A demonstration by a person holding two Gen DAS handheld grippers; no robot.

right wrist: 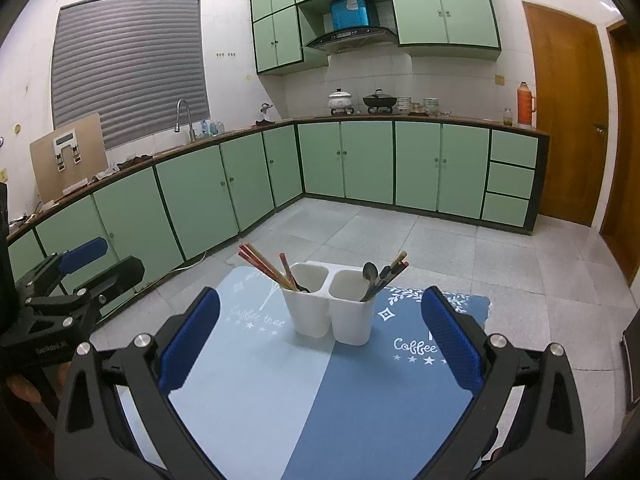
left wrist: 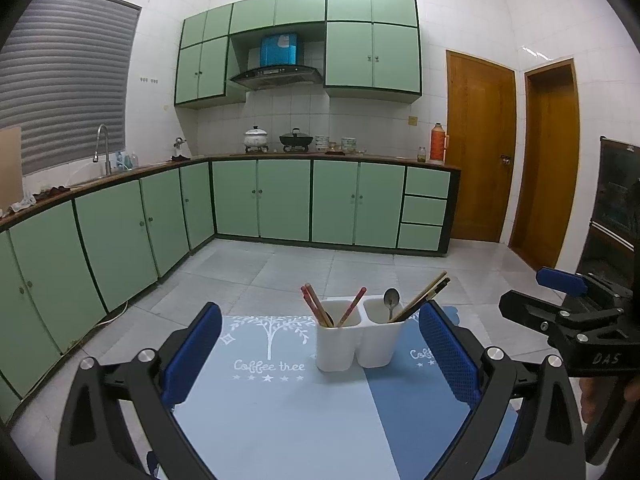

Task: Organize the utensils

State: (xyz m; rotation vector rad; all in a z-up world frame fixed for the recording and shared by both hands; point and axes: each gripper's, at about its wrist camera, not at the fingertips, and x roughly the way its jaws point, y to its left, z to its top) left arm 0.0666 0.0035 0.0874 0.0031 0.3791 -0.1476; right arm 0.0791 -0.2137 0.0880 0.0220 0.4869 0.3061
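Note:
A white two-compartment utensil holder [left wrist: 356,344] [right wrist: 332,314] stands upright on a two-tone blue mat [left wrist: 280,412] [right wrist: 320,400]. Reddish chopsticks [left wrist: 316,308] [right wrist: 264,266] lean in its left cup. The right cup holds a metal spoon [left wrist: 391,302] [right wrist: 370,272] and darker chopsticks [left wrist: 424,296] [right wrist: 394,270]. My left gripper [left wrist: 320,360] is open wide and empty, a little short of the holder. Nothing sits between the blue pads of my right gripper [right wrist: 320,340], also open. Each gripper shows at the edge of the other's view: the right one [left wrist: 524,288], the left one [right wrist: 120,258].
Beyond the mat's far edge the grey tiled floor [left wrist: 280,268] drops away. Green cabinets [left wrist: 280,200] with a worktop line the far and left walls, carrying pots [left wrist: 296,140], bowls and an orange thermos [left wrist: 438,142]. Wooden doors [left wrist: 480,144] are at the right, with a dark cabinet [left wrist: 616,208] beside them.

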